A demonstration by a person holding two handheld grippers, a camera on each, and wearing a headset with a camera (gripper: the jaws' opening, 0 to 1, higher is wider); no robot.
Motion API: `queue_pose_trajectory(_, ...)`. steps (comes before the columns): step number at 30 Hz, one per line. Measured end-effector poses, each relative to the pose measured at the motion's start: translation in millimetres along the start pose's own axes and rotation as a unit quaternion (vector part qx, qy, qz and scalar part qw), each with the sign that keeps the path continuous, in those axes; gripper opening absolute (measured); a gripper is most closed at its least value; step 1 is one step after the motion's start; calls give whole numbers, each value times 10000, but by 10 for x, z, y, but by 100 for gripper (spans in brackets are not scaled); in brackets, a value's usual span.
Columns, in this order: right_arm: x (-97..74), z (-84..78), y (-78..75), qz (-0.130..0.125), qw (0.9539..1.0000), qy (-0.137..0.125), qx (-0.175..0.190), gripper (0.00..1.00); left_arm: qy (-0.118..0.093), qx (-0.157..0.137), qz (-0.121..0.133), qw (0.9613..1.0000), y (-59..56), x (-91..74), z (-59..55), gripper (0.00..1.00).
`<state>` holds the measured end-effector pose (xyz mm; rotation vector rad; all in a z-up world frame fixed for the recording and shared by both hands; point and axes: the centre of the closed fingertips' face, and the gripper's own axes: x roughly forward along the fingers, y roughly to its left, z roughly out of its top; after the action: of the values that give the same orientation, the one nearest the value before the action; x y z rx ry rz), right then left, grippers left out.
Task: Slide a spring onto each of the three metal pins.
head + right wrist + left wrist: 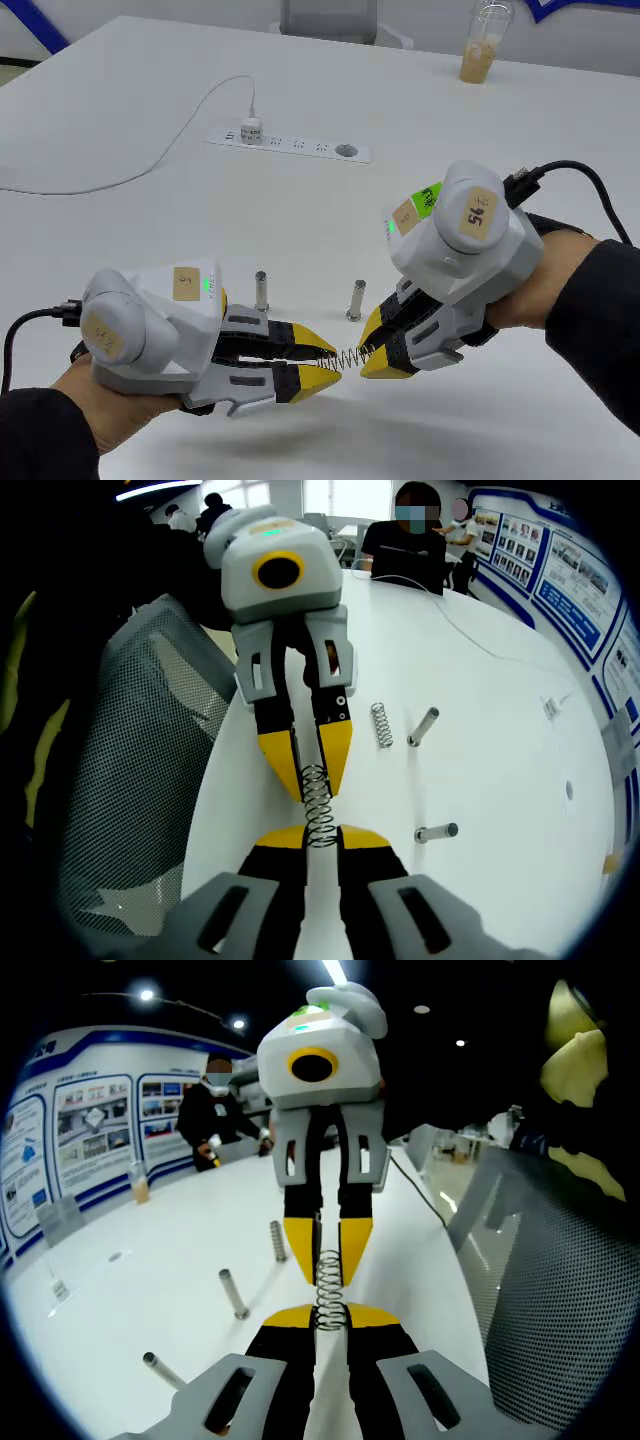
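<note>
A small steel spring (348, 357) hangs stretched in the air between my two grippers. The left gripper (322, 364) is shut on its left end and the right gripper (372, 347) is shut on its right end. In the left gripper view the spring (328, 1288) runs from my own yellow tips up to the right gripper's. The right gripper view has the same spring (316, 806). Two bare metal pins (261, 290) (356, 299) stand upright on the white table just behind it. Another spring (381, 724) is by the pins; I cannot tell if it sits on one.
A white power strip (290, 145) with a plug and a cable lies mid-table. At the far edge stand a plastic cup (480, 50) holding a drink and a grey chair (330, 18). A mesh chair back (560, 1290) is near me. A person (215, 1110) sits across the table.
</note>
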<state>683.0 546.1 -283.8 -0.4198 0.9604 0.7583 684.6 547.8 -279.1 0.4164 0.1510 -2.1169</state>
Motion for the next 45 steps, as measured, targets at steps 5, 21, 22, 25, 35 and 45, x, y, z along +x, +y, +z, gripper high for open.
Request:
queue_pose_trajectory(5,-47,83,-5,-38,10000,-87,-15,12,-3,-20,23,10000,15,-5,1,10)
queue_pose_trajectory(21,-71,361,22,-33,9995,-218,-223,12,20,-81,44,10000,41,4,-28,11)
queue_pose_trajectory(22,-73,369,20,-39,9995,-221,-236,12,14,-86,49,9999,43,5,-26,11)
queue_pose_trajectory(25,-77,383,13,-56,9994,-203,-268,12,-9,-97,68,9999,50,9,-17,11)
queue_pose_trajectory(35,-102,367,-30,-114,9995,-113,-286,12,-7,-111,135,9998,66,12,-27,16)
queue_pose_trajectory(45,-186,288,-136,-255,9995,-42,-189,12,-23,-313,310,9990,129,-84,-71,22)
